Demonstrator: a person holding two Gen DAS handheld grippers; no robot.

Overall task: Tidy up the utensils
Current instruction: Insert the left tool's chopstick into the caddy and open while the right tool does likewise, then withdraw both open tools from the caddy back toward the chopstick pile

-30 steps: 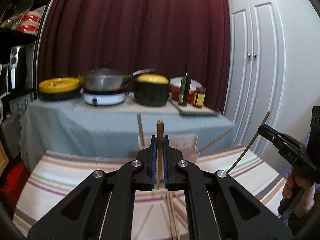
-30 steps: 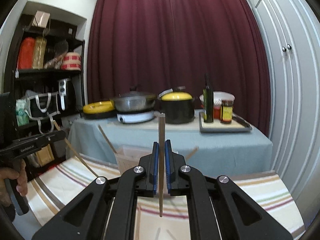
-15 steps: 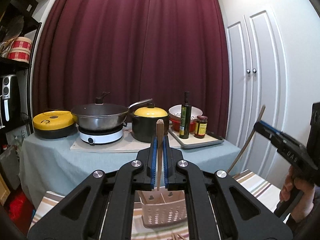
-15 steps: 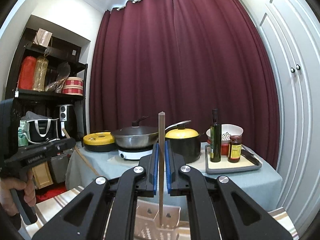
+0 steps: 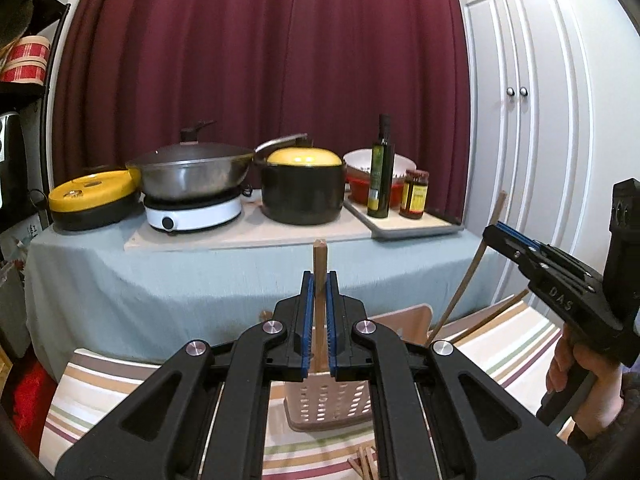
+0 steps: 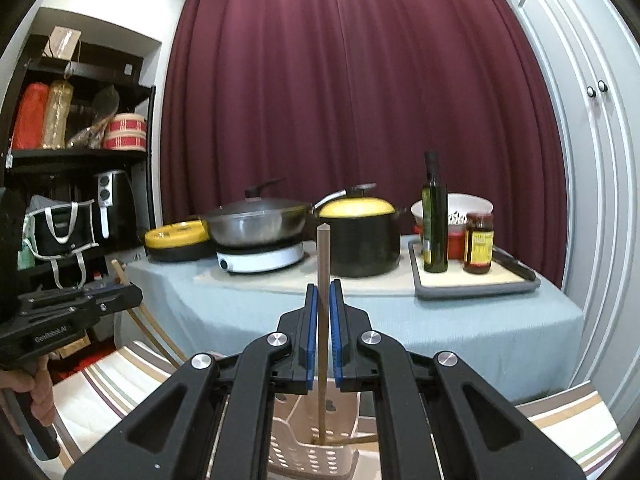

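Both tools carry a chopstick above the holder. The left gripper (image 5: 319,312) has its blue-lined jaws pinching a wooden chopstick (image 5: 320,276) held upright, its top end standing above the jaws and its lower end dropping toward the perforated utensil basket (image 5: 328,404) directly below. The right gripper (image 6: 323,320) likewise has its jaws closed on a second chopstick (image 6: 322,264), upright, whose lower tip appears to reach inside the basket (image 6: 304,456); whether it touches the bottom cannot be told. A further stick seems to lie across the basket interior in the right wrist view. The basket stands on a striped cloth (image 5: 100,400) covering the near worktop, where more loose chopsticks (image 5: 364,466) lie close to the basket. Behind, a second worktop bears a wok (image 5: 192,172), a yellow-lidded pot (image 5: 304,192) and an oil bottle (image 5: 381,168).

Step in hand, as judged: depositing both sticks in the basket. The next move calls for lowering each stick within a compartment, then spreading the jaws so it drops without tipping the light basket.
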